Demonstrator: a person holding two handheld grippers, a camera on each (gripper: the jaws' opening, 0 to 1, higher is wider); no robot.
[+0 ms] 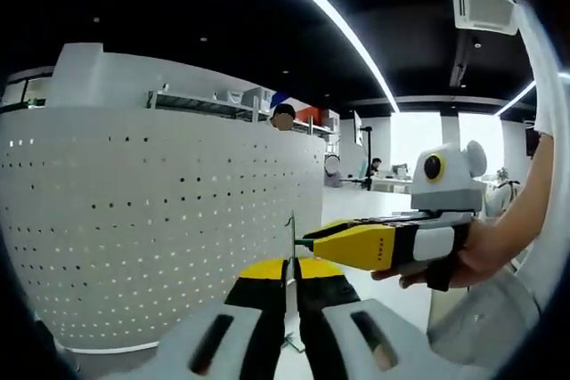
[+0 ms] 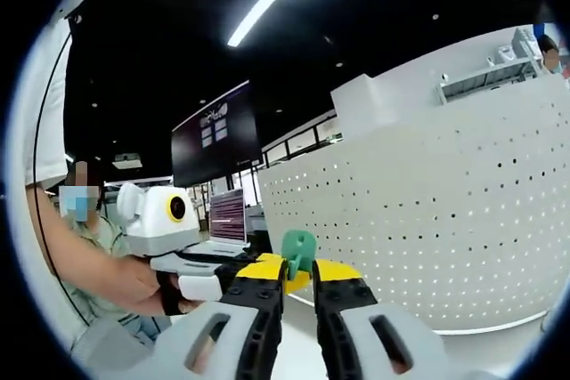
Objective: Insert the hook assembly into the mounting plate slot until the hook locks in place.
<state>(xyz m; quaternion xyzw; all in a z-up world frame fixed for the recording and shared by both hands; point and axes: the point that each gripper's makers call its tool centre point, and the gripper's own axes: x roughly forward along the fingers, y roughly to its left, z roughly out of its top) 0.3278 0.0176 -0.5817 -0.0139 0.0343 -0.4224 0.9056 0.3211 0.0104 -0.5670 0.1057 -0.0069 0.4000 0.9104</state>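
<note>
Background: white perforated panel [image 1: 160, 220] curving behind your work.
Left gripper [image 1: 287, 271]: your jaws are clamped on a thin plate [image 1: 291, 242], seen edge-on.
Right gripper [image 2: 298, 275]: your jaws pinch the green hook [image 2: 298, 251].
Risk: tilt the hook and it jams or slips.

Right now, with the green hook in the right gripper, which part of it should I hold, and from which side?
Its lower end, from behind, as the right gripper grips the green hook. The rounded upper part stands clear above the jaw tips, so it is probably free to enter the thin mounting plate clamped edge-on in the left gripper.
</note>
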